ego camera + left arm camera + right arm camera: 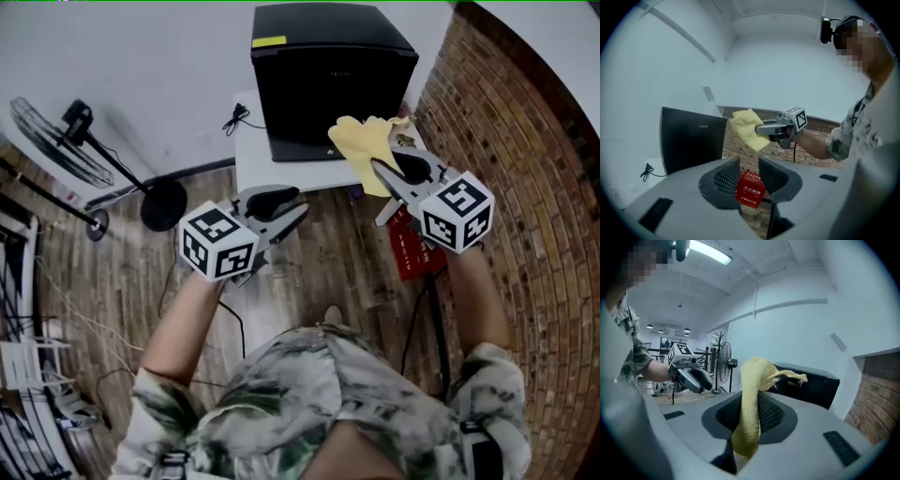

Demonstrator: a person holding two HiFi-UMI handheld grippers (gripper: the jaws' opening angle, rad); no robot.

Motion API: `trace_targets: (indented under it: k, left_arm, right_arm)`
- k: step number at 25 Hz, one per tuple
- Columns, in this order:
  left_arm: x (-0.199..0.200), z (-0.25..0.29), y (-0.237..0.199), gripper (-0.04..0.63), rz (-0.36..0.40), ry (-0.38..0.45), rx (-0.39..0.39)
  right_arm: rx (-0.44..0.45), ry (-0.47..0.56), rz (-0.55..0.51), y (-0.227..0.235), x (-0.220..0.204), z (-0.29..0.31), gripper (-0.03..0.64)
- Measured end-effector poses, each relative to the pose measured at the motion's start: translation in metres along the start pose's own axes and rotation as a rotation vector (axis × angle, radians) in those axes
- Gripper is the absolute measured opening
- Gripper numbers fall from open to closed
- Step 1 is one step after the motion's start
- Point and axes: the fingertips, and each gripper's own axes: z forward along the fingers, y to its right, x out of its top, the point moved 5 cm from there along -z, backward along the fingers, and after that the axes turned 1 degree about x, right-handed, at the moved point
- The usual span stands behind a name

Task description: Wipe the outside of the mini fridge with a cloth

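Black mini fridge (328, 75) on desk (255, 169) at twelve o'clock, right claw (380, 171) at one o'clock clamped on yellow cloth (361, 141), left claw (298, 210) apart, empty.

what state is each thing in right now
left gripper: jaws apart, nothing between them
right gripper: shut on the cloth
cloth: bunched, draped out of the jaws
mini fridge: upright, door shut
floor fan: upright; running or not, cannot tell
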Motion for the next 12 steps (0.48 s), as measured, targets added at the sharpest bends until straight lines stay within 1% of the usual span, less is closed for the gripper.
trace_targets:
  k: [4,7,12]
  left_arm:
    - [0.017,0.042,-0.008,0.127,0.004,0.014,0.022]
    - [0.031,0.068,-0.020,0.129,-0.011,0.030,0.027]
    - [0.049,0.096,-0.039,0.129,-0.029,0.036,0.002]
  right_arm:
    - [0.028,0.005,-0.079,0.053,0.021,0.010,0.094]
    - [0.068,-0.009,-0.130,0.086,0.039,0.029,0.094]
    - [0.104,-0.027,-0.216,0.123,0.082,0.068,0.094]
